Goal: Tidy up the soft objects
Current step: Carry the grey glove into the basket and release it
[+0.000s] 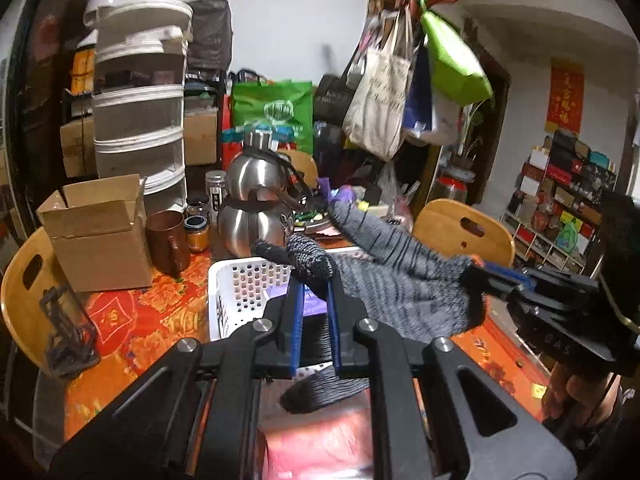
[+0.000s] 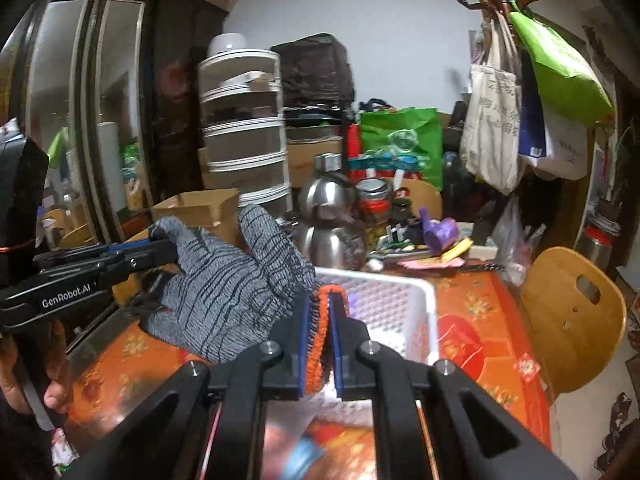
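Knitted work glove (image 2: 224, 292): grey with black streaks, orange cuff edge. Laundry-style basket (image 2: 430, 312): white, perforated. Tablecloth (image 1: 132, 320): orange-red with floral motifs. Gripper fingers (image 1: 295, 320): black with blue pads. Gourd-shaped flask (image 1: 252, 200): polished steel.

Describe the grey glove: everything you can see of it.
The glove is knitted, grey with dark streaks and an orange-trimmed cuff. It hangs stretched in the air above the white basket, clear of the table. The left gripper pinches a fingertip; the right gripper clamps the cuff. Other fingers stick up loosely.
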Demonstrator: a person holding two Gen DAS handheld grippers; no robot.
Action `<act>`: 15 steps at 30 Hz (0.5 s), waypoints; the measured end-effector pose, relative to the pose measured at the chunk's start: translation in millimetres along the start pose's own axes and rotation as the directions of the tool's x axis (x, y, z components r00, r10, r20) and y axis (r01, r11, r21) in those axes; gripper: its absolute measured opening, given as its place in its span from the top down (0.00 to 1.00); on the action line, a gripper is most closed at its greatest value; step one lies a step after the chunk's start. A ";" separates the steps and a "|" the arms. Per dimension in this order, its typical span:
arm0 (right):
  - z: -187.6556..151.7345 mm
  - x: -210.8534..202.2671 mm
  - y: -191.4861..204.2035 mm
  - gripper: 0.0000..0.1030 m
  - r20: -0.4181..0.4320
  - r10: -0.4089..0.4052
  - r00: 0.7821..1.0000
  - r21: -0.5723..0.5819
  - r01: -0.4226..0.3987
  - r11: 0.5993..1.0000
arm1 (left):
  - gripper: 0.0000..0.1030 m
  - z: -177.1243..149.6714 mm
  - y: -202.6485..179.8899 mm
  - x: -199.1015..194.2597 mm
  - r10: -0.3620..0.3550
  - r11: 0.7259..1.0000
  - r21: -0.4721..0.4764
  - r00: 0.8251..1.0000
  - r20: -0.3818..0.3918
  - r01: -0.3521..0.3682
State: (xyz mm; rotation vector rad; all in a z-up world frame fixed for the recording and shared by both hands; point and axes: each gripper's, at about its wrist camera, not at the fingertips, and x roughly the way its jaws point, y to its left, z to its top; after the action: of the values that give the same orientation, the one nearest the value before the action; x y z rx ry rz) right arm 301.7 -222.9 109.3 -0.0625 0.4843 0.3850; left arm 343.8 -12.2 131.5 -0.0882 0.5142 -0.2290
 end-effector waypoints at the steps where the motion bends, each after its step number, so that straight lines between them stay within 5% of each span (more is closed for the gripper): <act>1: 3.8 9.6 -4.3 0.92 -0.009 -0.009 1.000 -0.010 0.009 1.000 | 0.90 4.1 3.1 14.6 0.008 1.000 -0.008 1.000 -0.010 -0.008; 13: -18.1 88.8 -30.2 0.92 -0.099 -0.052 0.994 -0.027 0.049 0.998 | 0.89 -10.9 14.6 122.4 0.066 0.996 -0.047 0.985 -0.157 -0.074; 15: -25.9 97.2 -32.6 0.79 -0.123 -0.043 0.991 -0.004 0.043 0.999 | 0.68 -19.8 18.0 137.4 0.112 0.992 -0.033 0.974 -0.197 -0.121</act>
State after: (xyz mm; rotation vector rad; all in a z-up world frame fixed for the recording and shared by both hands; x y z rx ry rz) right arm 381.7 -223.3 40.2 -0.0979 0.6036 0.3402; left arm 453.8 -28.1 46.3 -0.0790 0.7176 -0.1113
